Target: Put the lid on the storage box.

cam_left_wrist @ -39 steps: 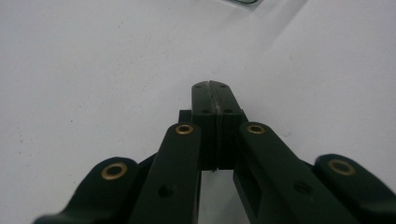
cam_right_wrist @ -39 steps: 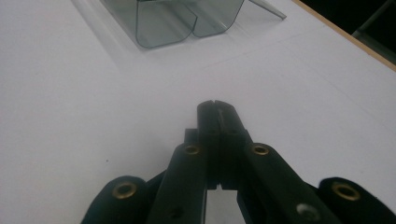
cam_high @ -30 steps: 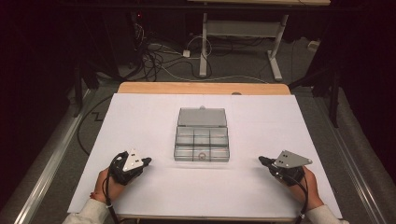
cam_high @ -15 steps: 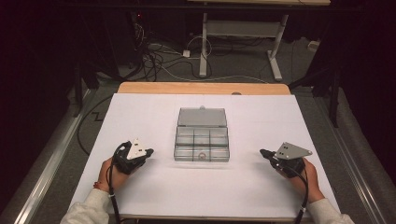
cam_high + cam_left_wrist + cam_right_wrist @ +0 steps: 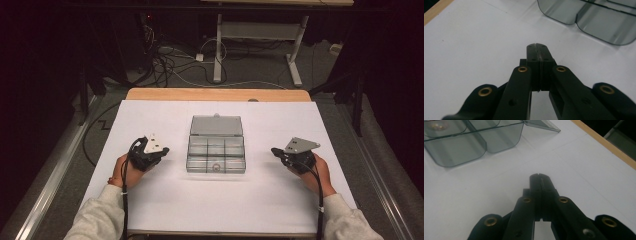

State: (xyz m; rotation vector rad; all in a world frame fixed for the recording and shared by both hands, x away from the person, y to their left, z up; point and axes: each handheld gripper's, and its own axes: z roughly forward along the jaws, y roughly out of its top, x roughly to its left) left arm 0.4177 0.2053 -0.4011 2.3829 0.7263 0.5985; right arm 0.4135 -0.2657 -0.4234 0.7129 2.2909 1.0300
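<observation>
A clear grey plastic compartment box sits open in the middle of the white table, its lid folded back on the far side. A small round object lies in a near compartment. My left gripper hovers left of the box, jaws shut and empty, as the left gripper view confirms. My right gripper is on the box's right side, also shut on nothing. The box corner appears ahead of the left jaws, and its other corner ahead of the right jaws.
The white sheet covers the table, with a wooden strip along the far edge. Beyond it, cables and a white desk frame stand on the dark floor. Metal rails run beside the table.
Both hands have moved away from me up the table, toward the level of the box, and a little higher. The box has not moved.
</observation>
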